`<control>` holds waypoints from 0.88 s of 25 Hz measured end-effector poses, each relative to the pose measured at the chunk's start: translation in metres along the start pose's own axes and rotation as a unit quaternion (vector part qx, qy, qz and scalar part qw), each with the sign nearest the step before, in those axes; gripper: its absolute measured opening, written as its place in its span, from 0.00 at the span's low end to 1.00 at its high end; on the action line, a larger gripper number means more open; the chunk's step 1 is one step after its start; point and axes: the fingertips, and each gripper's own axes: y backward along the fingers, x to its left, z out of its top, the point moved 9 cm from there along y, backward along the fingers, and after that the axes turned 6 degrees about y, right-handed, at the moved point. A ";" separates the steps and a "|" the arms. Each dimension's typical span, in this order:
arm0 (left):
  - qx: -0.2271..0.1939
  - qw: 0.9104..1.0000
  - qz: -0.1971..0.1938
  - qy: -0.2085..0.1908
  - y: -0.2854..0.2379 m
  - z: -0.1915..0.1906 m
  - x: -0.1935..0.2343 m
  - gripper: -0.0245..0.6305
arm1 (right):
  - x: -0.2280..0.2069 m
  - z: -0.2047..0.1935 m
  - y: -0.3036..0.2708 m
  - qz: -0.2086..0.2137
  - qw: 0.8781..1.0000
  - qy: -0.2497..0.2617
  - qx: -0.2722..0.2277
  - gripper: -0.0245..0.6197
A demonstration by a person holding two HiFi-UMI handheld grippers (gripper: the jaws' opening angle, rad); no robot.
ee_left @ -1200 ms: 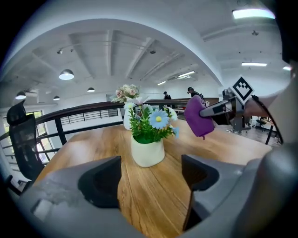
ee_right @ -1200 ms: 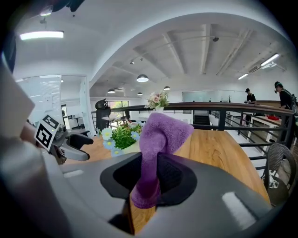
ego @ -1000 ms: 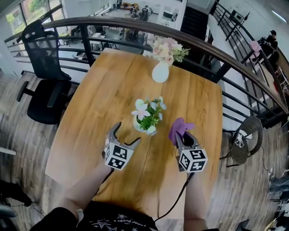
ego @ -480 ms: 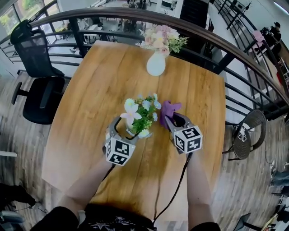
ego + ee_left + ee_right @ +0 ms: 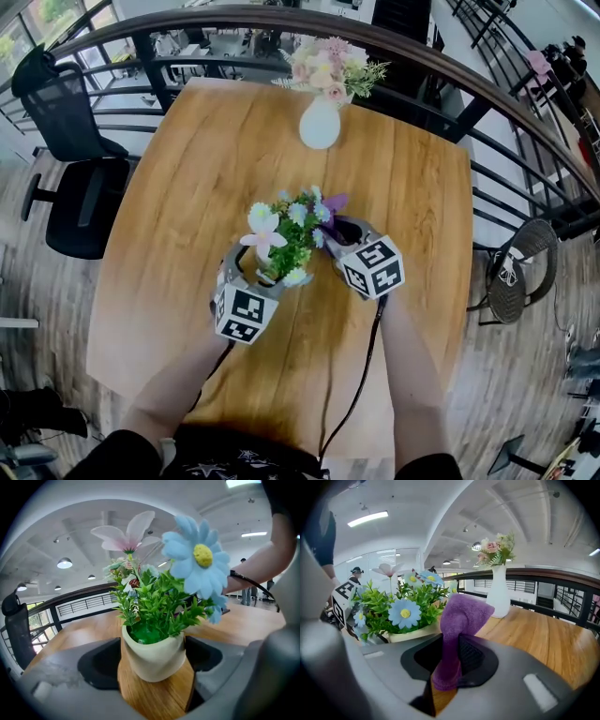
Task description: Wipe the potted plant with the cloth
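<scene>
Standing on the wooden table (image 5: 178, 178), the potted plant (image 5: 284, 234) had its pot (image 5: 153, 657) between the jaws of the left gripper (image 5: 265, 270). The jaws were apart and had just closed a little. The right gripper (image 5: 337, 234) was clamped on the purple cloth (image 5: 461, 613), just beside the flowers. In the head view, leaves hid the pot and most of the cloth.

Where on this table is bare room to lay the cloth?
Bare wood: left of the potted plant toward the chair; right of it to the table edge; between it and the white vase. Crowded: beside the plant, with left gripper and right gripper.
</scene>
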 end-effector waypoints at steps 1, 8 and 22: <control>0.000 1.000 -0.003 0.002 0.000 0.000 0.000 0.70 | 0.001 0.001 -0.003 0.007 1.000 0.010 0.002 0.17; -0.021 1.000 -0.023 -0.003 -0.001 0.000 0.005 0.68 | 0.016 0.004 -0.016 0.080 0.994 0.074 0.019 0.15; -0.035 0.996 -0.077 -0.033 0.006 0.000 0.015 0.67 | 0.064 -0.015 0.009 0.140 0.983 0.109 0.046 0.16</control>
